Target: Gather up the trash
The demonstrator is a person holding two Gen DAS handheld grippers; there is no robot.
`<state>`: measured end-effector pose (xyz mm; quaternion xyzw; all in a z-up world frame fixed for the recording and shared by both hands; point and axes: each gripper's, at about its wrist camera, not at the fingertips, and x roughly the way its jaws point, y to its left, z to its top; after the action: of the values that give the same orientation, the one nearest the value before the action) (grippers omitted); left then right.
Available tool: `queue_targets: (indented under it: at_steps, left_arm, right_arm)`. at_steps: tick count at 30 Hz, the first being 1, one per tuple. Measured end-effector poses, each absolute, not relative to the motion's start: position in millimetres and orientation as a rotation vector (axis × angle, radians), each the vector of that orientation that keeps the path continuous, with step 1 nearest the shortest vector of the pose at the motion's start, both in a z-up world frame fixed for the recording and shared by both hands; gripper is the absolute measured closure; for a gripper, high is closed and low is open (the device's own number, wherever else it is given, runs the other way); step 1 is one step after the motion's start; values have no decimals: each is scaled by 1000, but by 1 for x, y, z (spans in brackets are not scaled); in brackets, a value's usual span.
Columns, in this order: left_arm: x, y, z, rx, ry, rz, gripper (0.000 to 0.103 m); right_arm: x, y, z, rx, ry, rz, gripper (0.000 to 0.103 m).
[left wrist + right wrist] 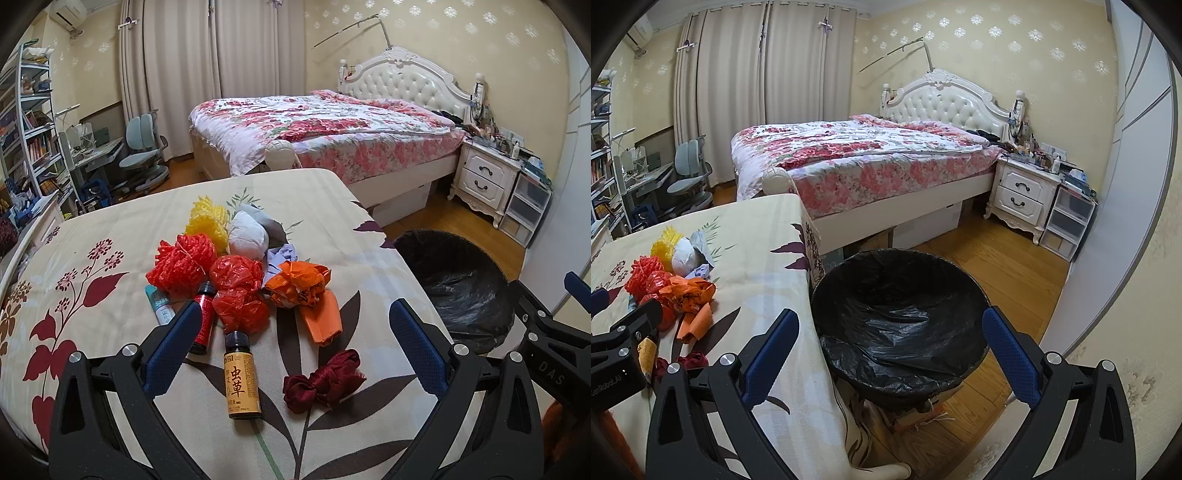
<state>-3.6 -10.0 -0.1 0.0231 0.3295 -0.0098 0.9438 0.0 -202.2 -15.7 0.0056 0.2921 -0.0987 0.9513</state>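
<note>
A heap of trash lies on the floral tablecloth: red net balls, a yellow net ball, a white wad, red plastic bags, an orange bag, a brown bottle, a red bottle, a tube and a dark red ribbon. My left gripper is open and empty over the bottle and ribbon. The black-lined bin stands right of the table. My right gripper is open and empty above the bin. The heap also shows in the right wrist view.
A bed with a floral quilt stands behind the table. A white nightstand and plastic drawers are at the far right. A desk chair and bookshelf stand at the left. The table edge runs beside the bin.
</note>
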Motion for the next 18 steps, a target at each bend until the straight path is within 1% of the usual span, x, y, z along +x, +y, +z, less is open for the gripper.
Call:
queue_targets:
  at_steps: [18]
  left_arm:
    - [-5, -11, -1, 49, 676, -24, 4]
  right_arm:
    - [1, -202, -16, 11, 595, -199, 6]
